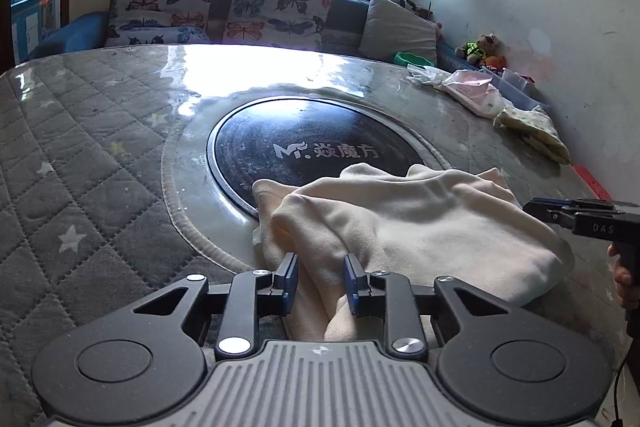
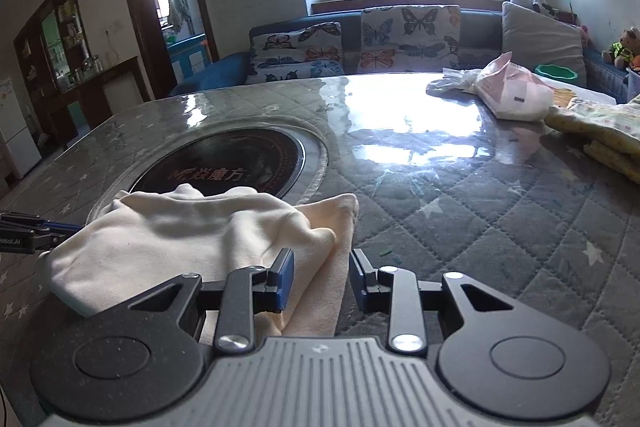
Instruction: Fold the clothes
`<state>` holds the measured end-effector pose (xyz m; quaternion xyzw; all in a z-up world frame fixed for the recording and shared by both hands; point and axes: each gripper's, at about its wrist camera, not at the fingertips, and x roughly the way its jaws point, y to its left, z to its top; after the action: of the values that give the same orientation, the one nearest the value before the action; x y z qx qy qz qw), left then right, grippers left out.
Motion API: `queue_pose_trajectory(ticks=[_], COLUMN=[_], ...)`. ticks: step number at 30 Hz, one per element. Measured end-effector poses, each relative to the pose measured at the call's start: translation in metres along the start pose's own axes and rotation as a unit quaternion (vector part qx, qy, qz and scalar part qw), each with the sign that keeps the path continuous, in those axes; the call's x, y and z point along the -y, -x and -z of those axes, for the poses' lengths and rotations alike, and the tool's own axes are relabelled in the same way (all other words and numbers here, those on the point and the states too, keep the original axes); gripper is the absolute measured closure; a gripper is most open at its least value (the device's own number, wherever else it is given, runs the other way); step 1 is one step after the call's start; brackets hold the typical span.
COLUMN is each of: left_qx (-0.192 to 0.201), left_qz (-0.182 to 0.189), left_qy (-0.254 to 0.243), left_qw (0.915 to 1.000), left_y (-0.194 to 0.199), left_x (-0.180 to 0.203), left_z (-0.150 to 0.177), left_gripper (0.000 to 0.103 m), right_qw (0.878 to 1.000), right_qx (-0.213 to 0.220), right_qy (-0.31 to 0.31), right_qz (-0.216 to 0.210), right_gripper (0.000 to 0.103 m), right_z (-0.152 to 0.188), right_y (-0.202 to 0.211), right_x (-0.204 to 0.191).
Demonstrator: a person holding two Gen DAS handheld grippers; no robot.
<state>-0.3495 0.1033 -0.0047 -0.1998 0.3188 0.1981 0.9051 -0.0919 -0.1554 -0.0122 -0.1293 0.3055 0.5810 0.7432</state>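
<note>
A cream garment (image 1: pixel 420 227) lies bunched and partly folded on the quilted table, over the near edge of a black round hotplate (image 1: pixel 312 147). My left gripper (image 1: pixel 321 273) is open, its jaws apart around a fold at the garment's left end. My right gripper (image 2: pixel 323 273) is open at the garment's (image 2: pixel 180 235) right end, with cloth lying between the jaws. The right gripper also shows at the right edge of the left wrist view (image 1: pixel 580 215). The left gripper shows at the left edge of the right wrist view (image 2: pixel 28 231).
The table (image 2: pixel 480 227) has a grey star-quilted cover under clear plastic. A pink-white bag (image 2: pixel 516 93) and a folded yellowish cloth (image 2: pixel 600 131) lie at the far right. A sofa with butterfly cushions (image 2: pixel 360 39) stands behind the table, under a window.
</note>
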Motion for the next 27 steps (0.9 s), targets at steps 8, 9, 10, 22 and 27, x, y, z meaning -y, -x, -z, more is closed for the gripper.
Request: queue_pose_trajectory(ticks=[8,9,10,22,27], left_qx=[-0.009,-0.005,0.005,0.047,0.045], left_qz=[0.03,0.019,0.005,-0.137,-0.129], left_qy=[0.022,0.019,0.01,-0.135,-0.121], left_qw=[0.9993,0.9996,0.9999,0.9801,0.9833], left_y=[-0.006,-0.005,-0.001,0.001,0.002], left_x=[-0.015,-0.014,-0.011,0.033,0.03], left_z=[-0.007,-0.008,-0.009,0.008,0.007], left_gripper=[0.096,0.097,0.098,0.098,0.098], right_qw=[1.0,1.0,1.0,1.0,0.999], right_qx=[-0.007,-0.008,-0.008,0.008,-0.008], right_qy=[-0.013,-0.014,-0.016,-0.019,-0.032], right_qz=[-0.014,-0.014,-0.013,-0.023,-0.025], right_gripper=[0.073,0.073,0.073,0.075,0.084], right_z=[0.002,0.002,0.002,-0.002,0.0], right_y=[-0.004,-0.004,-0.004,-0.002,-0.015], right_x=[0.004,0.004,0.004,0.001,0.0])
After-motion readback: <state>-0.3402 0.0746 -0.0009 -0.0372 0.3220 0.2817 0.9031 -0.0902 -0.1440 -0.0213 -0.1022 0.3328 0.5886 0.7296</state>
